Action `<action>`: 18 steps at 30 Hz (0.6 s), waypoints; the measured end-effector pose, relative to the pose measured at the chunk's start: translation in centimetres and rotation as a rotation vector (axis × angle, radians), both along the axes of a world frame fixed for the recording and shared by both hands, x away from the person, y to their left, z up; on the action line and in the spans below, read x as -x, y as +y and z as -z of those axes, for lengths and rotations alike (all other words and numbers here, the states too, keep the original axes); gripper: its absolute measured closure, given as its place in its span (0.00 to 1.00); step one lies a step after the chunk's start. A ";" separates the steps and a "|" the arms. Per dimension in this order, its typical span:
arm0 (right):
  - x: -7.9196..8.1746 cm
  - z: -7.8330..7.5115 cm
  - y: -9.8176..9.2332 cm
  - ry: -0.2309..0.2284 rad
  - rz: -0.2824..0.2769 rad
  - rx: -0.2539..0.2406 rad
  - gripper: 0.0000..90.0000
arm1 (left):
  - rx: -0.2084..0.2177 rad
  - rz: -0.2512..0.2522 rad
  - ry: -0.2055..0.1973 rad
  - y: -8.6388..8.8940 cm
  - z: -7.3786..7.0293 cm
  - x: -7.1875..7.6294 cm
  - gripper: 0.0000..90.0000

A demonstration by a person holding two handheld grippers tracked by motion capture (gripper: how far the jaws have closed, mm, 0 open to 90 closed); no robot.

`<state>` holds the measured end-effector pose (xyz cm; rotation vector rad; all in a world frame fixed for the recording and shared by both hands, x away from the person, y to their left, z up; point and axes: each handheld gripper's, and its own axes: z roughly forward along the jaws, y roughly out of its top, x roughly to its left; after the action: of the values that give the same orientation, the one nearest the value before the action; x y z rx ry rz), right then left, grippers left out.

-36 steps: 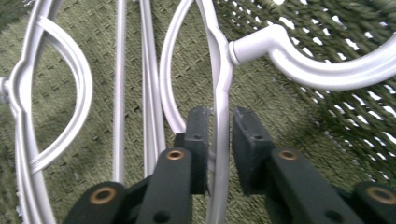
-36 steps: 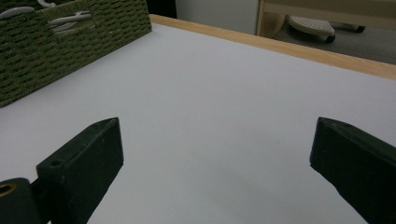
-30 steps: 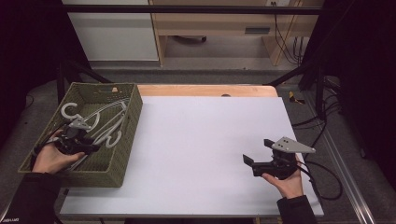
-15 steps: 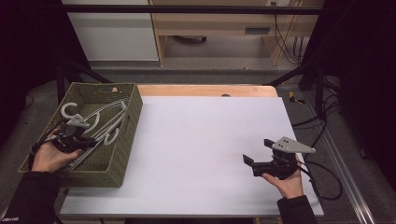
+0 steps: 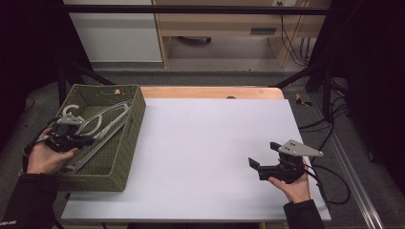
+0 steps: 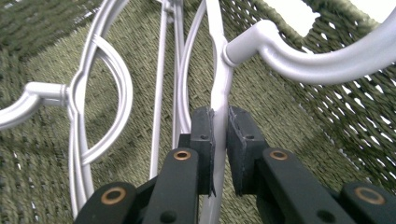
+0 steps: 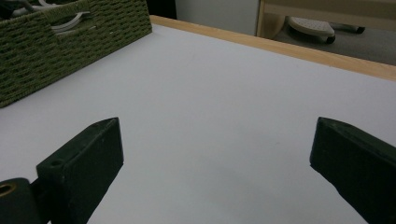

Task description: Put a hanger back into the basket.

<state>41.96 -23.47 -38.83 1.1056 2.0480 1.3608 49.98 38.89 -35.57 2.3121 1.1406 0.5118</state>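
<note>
A green woven basket (image 5: 125, 143) sits at the left edge of the white table (image 5: 205, 143), with grey plastic hangers (image 5: 102, 121) lying inside it. The left gripper (image 6: 219, 135) is down in the basket, its two black pads pinched tight on the thin bar of one grey hanger (image 6: 219, 88). The right gripper (image 5: 267, 164) hangs over the bare table near its right side, jaws spread wide with nothing between them.
</note>
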 end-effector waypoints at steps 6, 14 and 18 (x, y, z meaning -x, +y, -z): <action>0.0 0.0 0.0 0.000 0.000 0.000 0.03 | -0.019 -0.057 -0.055 0.9 -0.8 -0.4 0.87; -0.1 0.1 0.1 0.002 0.002 0.000 0.03 | -0.109 -0.210 -0.119 2.4 0.0 -1.7 0.86; -0.1 0.1 0.0 0.002 0.002 -0.001 0.03 | -0.095 -0.256 -0.119 2.9 0.5 -1.9 0.83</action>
<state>42.05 -23.42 -38.92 1.1100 2.0473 1.3597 51.88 41.84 -36.12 2.1909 1.3878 0.8024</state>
